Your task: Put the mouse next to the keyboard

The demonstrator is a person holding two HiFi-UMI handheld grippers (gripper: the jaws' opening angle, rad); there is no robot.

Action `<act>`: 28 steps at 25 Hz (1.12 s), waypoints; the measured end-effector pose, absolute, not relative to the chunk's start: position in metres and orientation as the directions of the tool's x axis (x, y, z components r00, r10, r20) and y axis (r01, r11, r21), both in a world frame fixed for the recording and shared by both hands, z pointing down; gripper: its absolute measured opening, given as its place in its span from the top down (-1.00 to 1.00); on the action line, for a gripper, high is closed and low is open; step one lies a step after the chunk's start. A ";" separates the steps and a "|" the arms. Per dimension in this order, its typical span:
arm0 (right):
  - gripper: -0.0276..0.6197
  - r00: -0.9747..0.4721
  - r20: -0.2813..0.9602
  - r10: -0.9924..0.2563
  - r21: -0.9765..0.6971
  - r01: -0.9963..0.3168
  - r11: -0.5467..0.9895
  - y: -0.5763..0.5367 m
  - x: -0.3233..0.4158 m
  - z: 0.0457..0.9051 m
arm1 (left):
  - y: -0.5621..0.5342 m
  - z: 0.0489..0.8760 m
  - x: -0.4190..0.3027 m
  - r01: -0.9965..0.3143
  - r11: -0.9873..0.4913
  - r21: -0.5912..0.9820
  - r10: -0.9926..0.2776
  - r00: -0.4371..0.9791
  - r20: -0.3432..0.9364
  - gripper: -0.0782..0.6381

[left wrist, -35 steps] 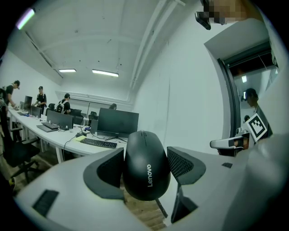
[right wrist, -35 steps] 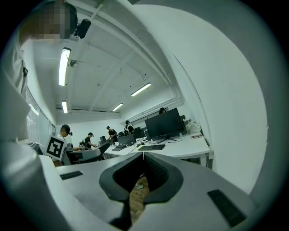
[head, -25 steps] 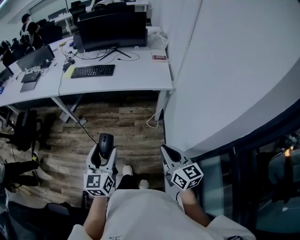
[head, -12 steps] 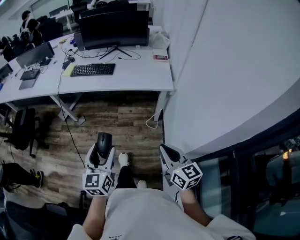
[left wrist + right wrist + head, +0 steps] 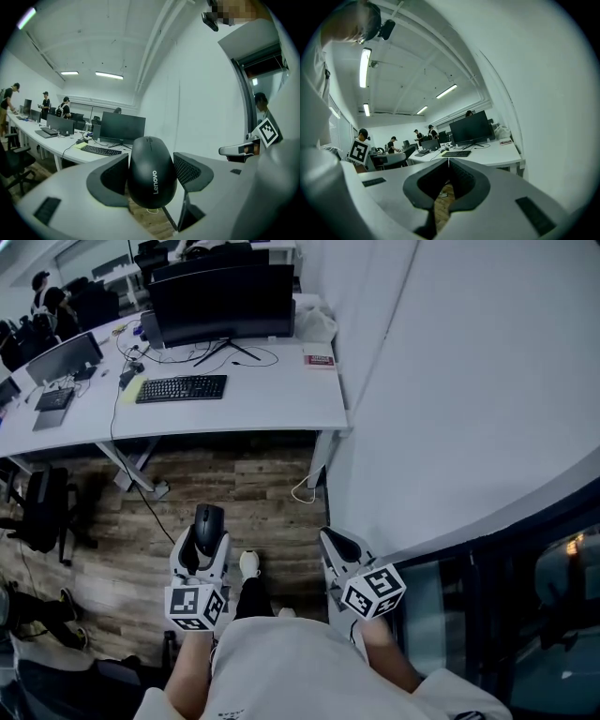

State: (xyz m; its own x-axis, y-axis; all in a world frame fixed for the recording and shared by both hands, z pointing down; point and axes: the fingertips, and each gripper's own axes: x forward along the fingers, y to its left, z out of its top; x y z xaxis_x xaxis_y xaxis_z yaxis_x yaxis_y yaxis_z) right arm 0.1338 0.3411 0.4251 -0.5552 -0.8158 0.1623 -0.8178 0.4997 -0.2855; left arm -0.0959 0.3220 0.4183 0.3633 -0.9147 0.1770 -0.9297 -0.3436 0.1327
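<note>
You hold both grippers low at the bottom centre of the head view, over the wood floor (image 5: 253, 484), jaws pointing up the frame toward the desk. Your left gripper (image 5: 206, 542) clamps the black mouse (image 5: 152, 169) between its jaws, and "Lenovo" runs in white along the mouse's back. Your right gripper (image 5: 448, 163) has its jaws pressed together with nothing between them. The keyboard (image 5: 182, 388) lies on the white desk (image 5: 281, 399) at upper left, well apart from the mouse, in front of a dark monitor (image 5: 222, 304). The print on the small red card (image 5: 319, 357) is too small to read. The lower edge cuts off your arms.
</note>
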 end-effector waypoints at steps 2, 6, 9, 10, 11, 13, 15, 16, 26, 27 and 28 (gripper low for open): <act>0.86 -0.554 0.165 -0.816 -0.289 -0.818 0.497 0.336 0.132 0.428 | 0.315 0.421 -0.097 -0.929 -0.345 0.136 -0.913 0.366 0.182 -0.07; 0.86 -0.545 0.178 -0.819 -0.294 -0.824 0.484 0.323 0.130 0.434 | 0.300 0.422 -0.099 -0.925 -0.353 0.139 -0.909 0.374 0.184 -0.07; 0.86 -0.542 0.185 -0.820 -0.294 -0.826 0.480 0.309 0.127 0.435 | 0.284 0.423 -0.101 -0.923 -0.357 0.142 -0.907 0.379 0.184 -0.07; 0.86 -0.541 0.188 -0.820 -0.295 -0.827 0.478 0.304 0.127 0.435 | 0.279 0.424 -0.102 -0.923 -0.358 0.143 -0.906 0.380 0.186 -0.07; 0.86 -0.540 0.189 -0.820 -0.294 -0.828 0.477 0.299 0.126 0.436 | 0.273 0.424 -0.103 -0.922 -0.360 0.143 -0.905 0.382 0.187 -0.07; 0.86 -0.539 0.191 -0.821 -0.293 -0.829 0.476 0.287 0.123 0.436 | 0.262 0.426 -0.105 -0.921 -0.362 0.143 -0.903 0.384 0.191 -0.07; 0.86 -0.539 0.192 -0.820 -0.292 -0.829 0.476 0.276 0.120 0.436 | 0.251 0.428 -0.108 -0.920 -0.363 0.144 -0.901 0.387 0.197 -0.07; 0.86 -0.539 0.192 -0.820 -0.291 -0.829 0.477 0.272 0.117 0.436 | 0.246 0.429 -0.110 -0.920 -0.364 0.146 -0.900 0.388 0.199 -0.07; 0.86 -0.513 0.214 -0.831 -0.282 -0.847 0.450 0.221 0.101 0.435 | 0.186 0.429 -0.122 -0.904 -0.396 0.164 -0.884 0.423 0.198 -0.07; 0.86 -0.509 0.215 -0.833 -0.281 -0.849 0.447 0.215 0.098 0.434 | 0.180 0.429 -0.124 -0.901 -0.401 0.165 -0.882 0.428 0.198 -0.07; 0.86 -0.506 0.216 -0.835 -0.280 -0.851 0.444 0.209 0.096 0.433 | 0.173 0.428 -0.125 -0.899 -0.405 0.166 -0.879 0.433 0.198 -0.07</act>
State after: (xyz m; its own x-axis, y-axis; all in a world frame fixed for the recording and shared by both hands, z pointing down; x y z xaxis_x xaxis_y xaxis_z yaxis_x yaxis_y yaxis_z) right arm 0.0963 0.2094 0.4333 -0.5062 -0.8348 0.2163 -0.8514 0.4437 -0.2799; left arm -0.1252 0.1728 0.4281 0.4331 -0.8794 0.1979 -0.8989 -0.4053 0.1662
